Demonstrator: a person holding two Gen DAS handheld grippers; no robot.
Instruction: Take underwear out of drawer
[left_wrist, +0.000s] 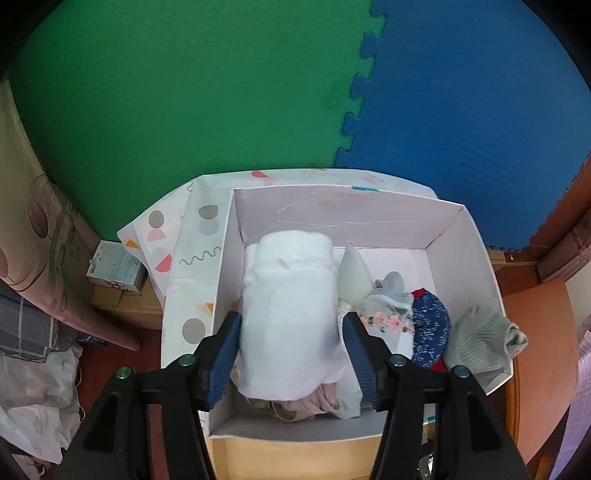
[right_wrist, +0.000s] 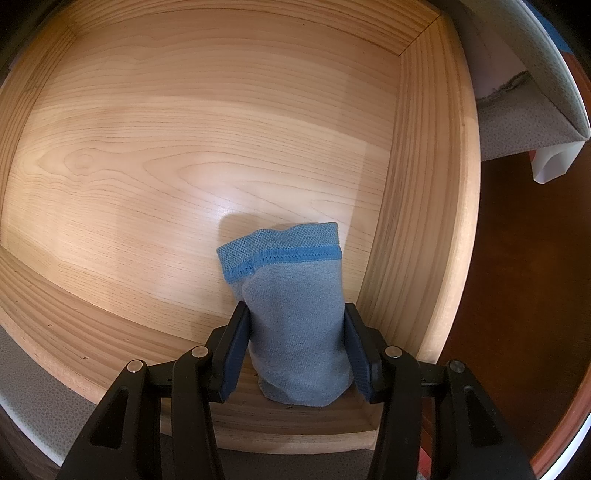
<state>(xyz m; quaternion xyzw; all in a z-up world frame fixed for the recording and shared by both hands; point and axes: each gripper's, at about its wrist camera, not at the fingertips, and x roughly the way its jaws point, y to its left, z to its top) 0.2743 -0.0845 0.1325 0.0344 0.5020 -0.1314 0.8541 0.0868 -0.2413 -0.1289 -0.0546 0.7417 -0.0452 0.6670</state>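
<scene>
Currently, your right gripper (right_wrist: 297, 345) pinches the blue-grey underwear (right_wrist: 295, 321) between both pads, above the bare floor of the wooden drawer (right_wrist: 184, 147) near its right wall. Treat the garment as light, soft and limp (it sags below the grip), so hold the folded body, not the waistband. Your left gripper (left_wrist: 291, 358) straddles a white folded cloth (left_wrist: 290, 314) in the cardboard box (left_wrist: 480, 266), fingers spread, apparently not pressing it.

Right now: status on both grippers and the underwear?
Right gripper shut on blue-grey underwear over the wooden drawer. Left gripper straddles white folded cloth in the box; grip unclear. Nothing blocking.
</scene>
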